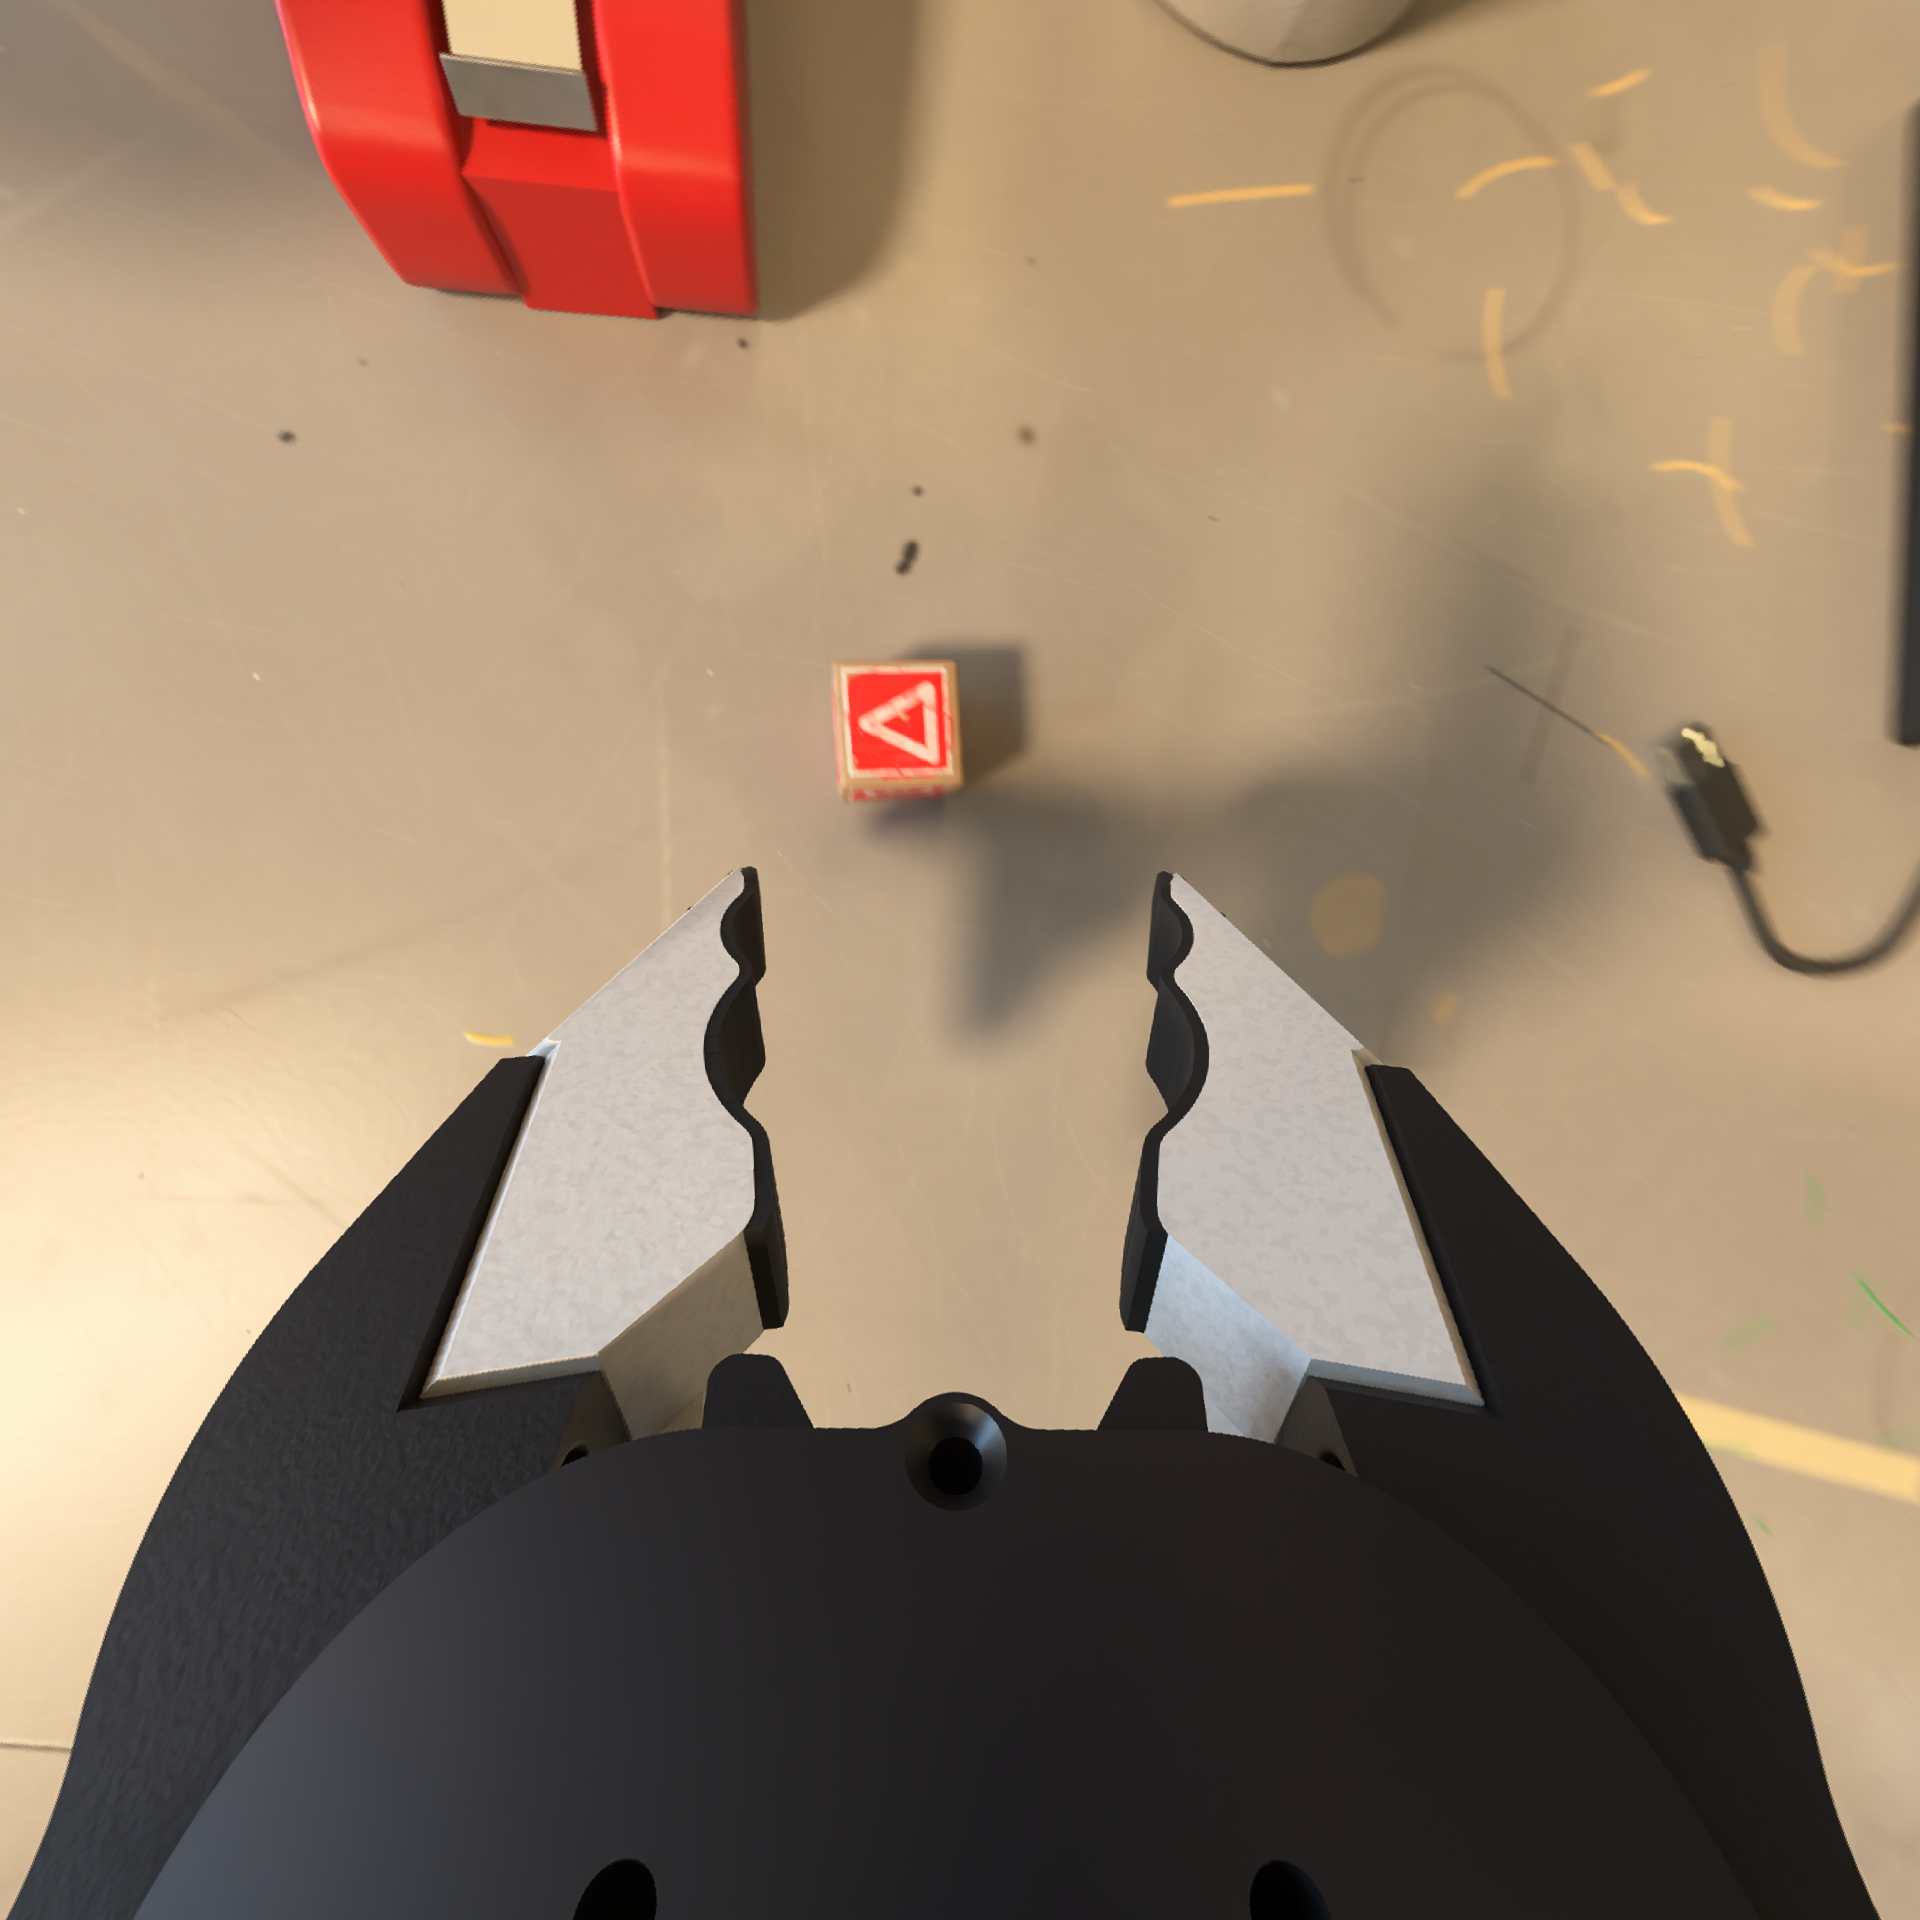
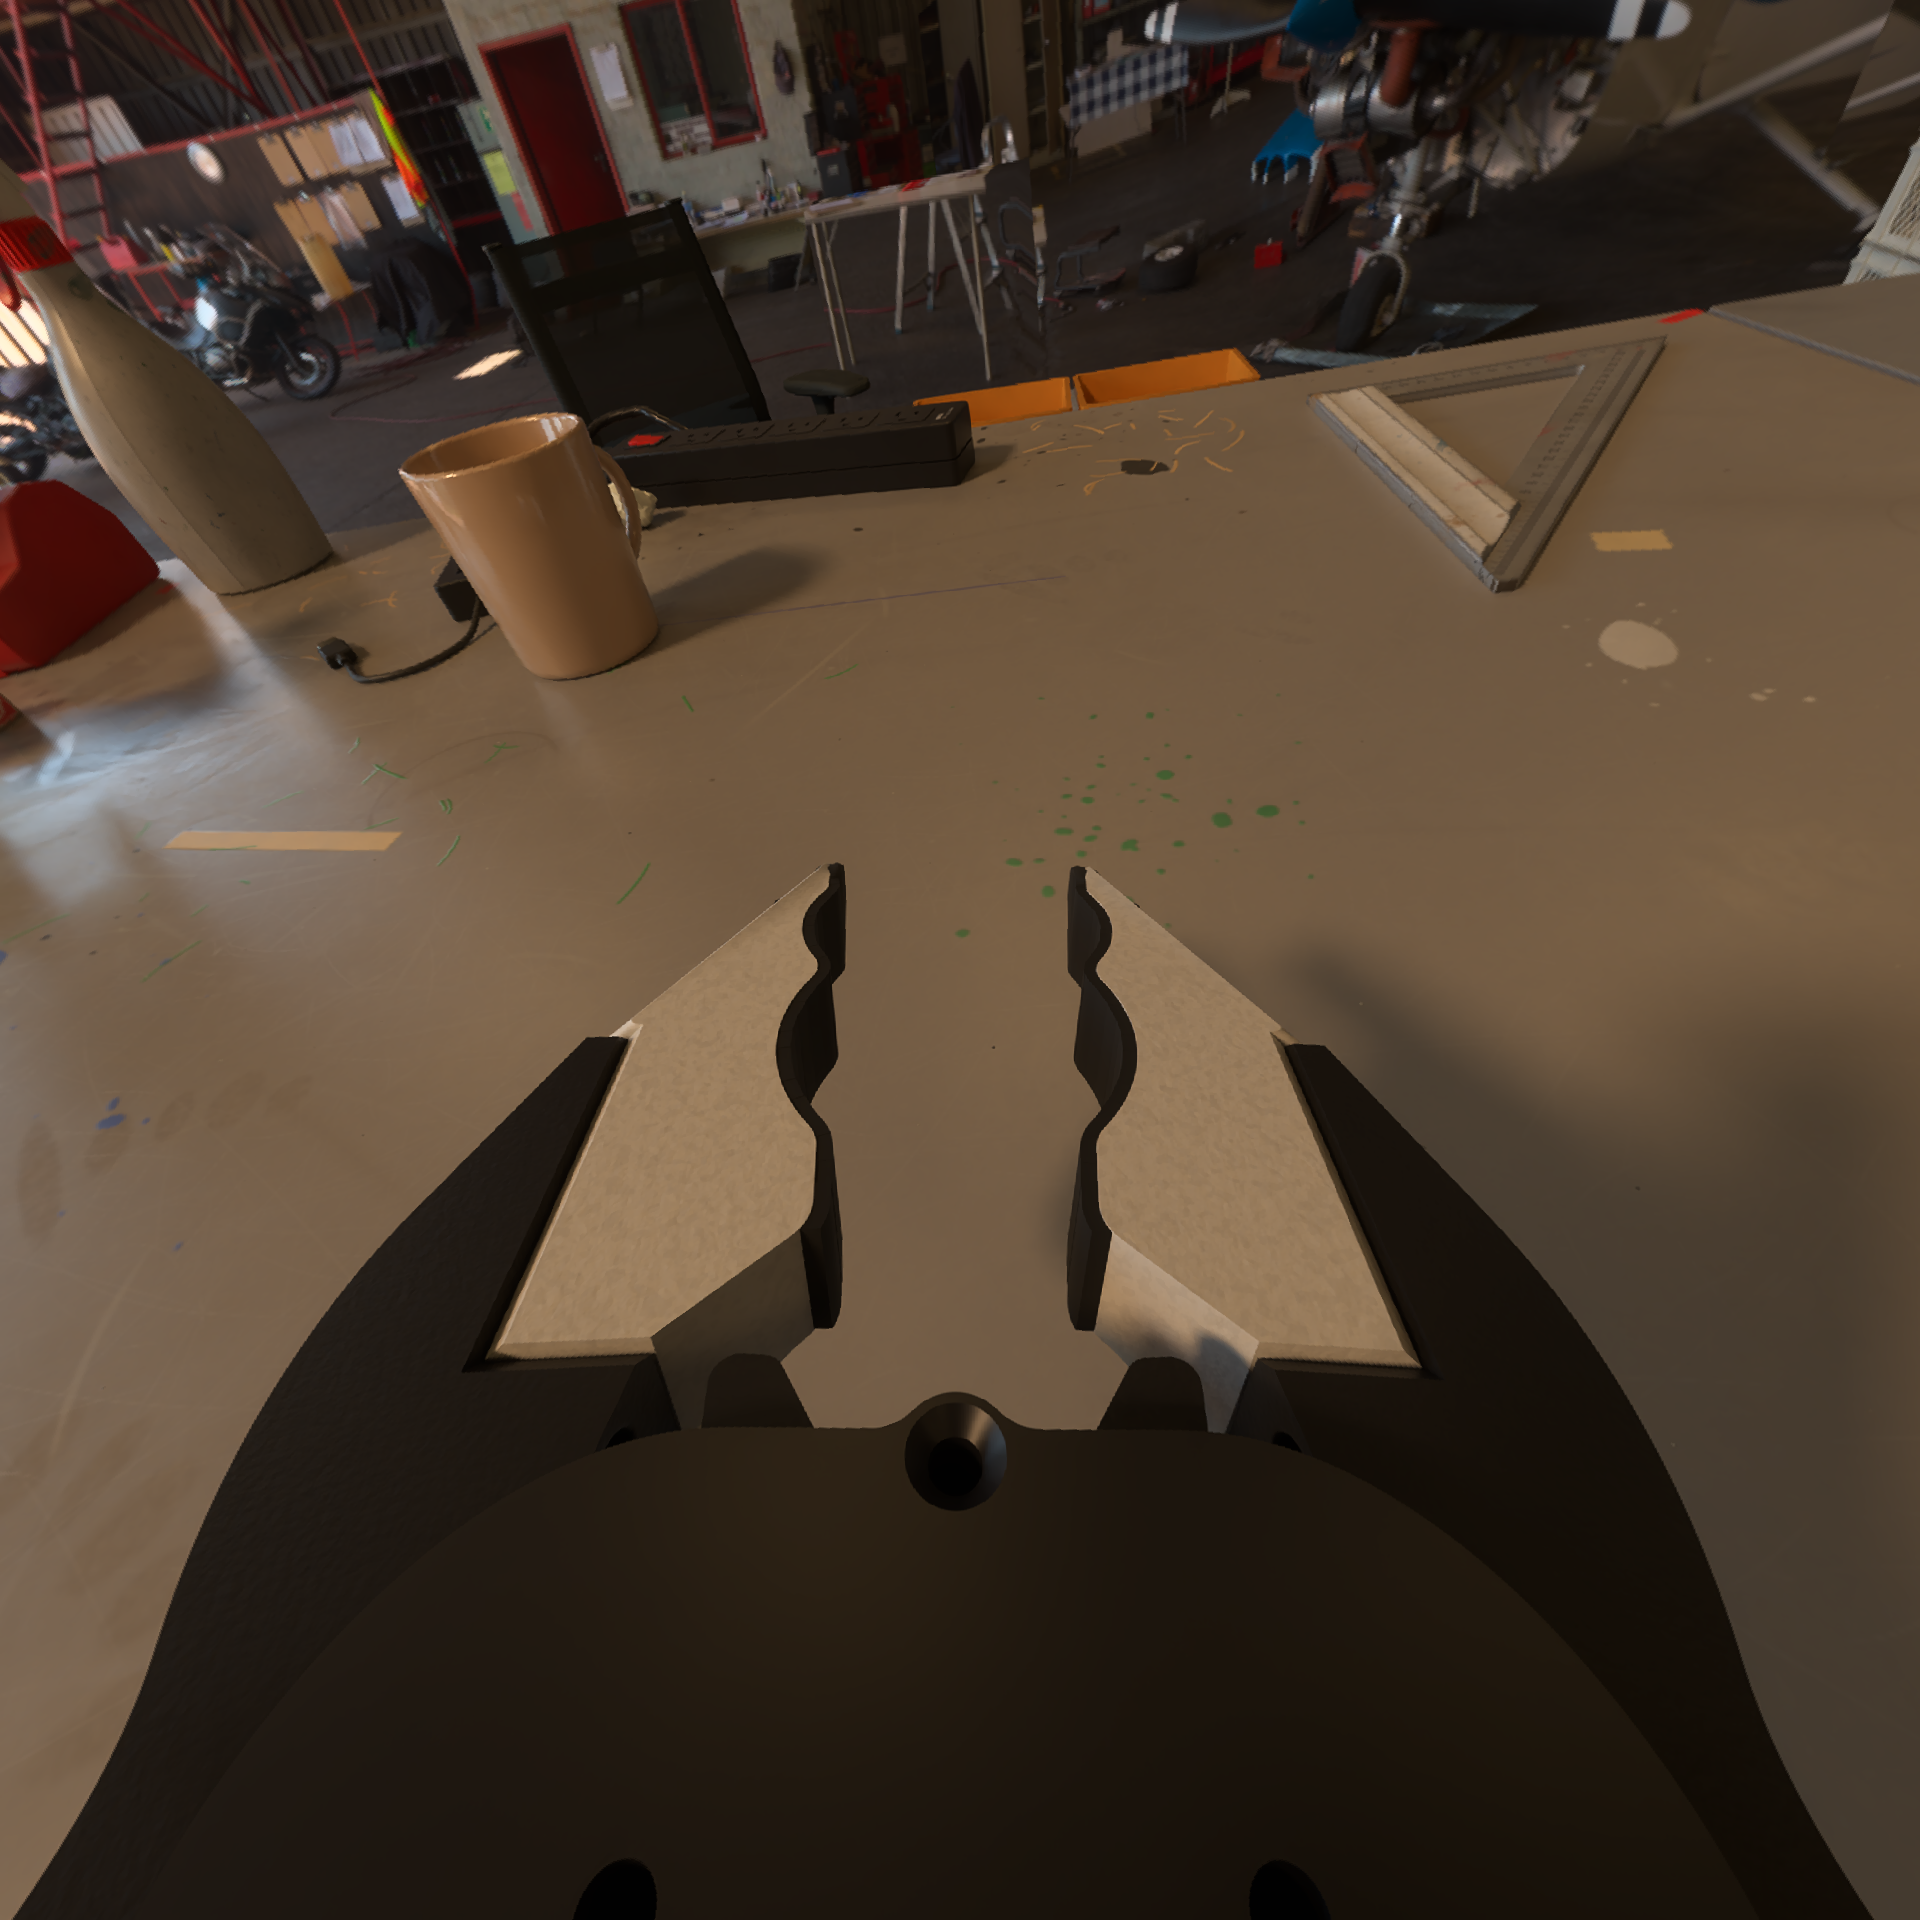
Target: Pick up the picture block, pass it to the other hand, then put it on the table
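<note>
The picture block (image 1: pixel 896 729) is a small wooden cube with a red top face bearing a pale triangle. It rests on the tan table (image 1: pixel 416 727) in the left wrist view, just beyond my fingertips. My left gripper (image 1: pixel 956 878) looks down from above the block, open and empty, its jaws wide apart. My right gripper (image 2: pixel 956 873) is open and empty, low over a bare part of the table (image 2: pixel 1351 831), its jaws narrower apart. The block does not show in the right wrist view.
A red tape dispenser (image 1: pixel 530 156) lies beyond the block, with a black cable plug (image 1: pixel 1709 790) to the right. In the right wrist view, a tan mug (image 2: pixel 540 540), a bowling pin (image 2: pixel 156 436), a black power strip (image 2: pixel 800 447) and a metal triangle square (image 2: pixel 1496 447) stand far off.
</note>
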{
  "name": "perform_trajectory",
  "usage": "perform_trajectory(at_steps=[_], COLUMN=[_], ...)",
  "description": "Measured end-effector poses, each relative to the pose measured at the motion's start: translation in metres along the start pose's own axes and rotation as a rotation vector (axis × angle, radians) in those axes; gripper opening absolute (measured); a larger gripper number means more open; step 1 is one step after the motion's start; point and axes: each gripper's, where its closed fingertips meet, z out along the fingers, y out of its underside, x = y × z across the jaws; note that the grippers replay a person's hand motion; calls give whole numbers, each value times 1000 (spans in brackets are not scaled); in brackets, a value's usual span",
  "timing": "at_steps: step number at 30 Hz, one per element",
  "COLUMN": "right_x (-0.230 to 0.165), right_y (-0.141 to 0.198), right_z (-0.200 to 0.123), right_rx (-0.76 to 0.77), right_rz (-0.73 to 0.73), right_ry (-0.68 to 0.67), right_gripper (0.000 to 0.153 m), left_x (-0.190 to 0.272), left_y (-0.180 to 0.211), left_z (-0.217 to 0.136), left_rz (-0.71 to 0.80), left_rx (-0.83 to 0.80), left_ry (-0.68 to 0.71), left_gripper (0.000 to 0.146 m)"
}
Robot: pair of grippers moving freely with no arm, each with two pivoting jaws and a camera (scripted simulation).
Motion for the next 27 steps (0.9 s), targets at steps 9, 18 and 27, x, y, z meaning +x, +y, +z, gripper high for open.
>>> perform_trajectory(at_steps=[9,18,27], right_x=[1,-46,-193], right_y=[2,-24,-69], right_z=[-1,-4,12], right_rx=[-4,102,168], right_rz=[53,-37,-255], right_ry=[-39,-237,-633], right_gripper=[50,63,63], left_x=[-8,98,228], left_y=[-6,22,141], left_z=[27,-118,-223], left_rz=[-8,-132,-104], left_rx=[-27,99,-164], left_ry=[-84,927,1549], left_gripper=[26,26,26])
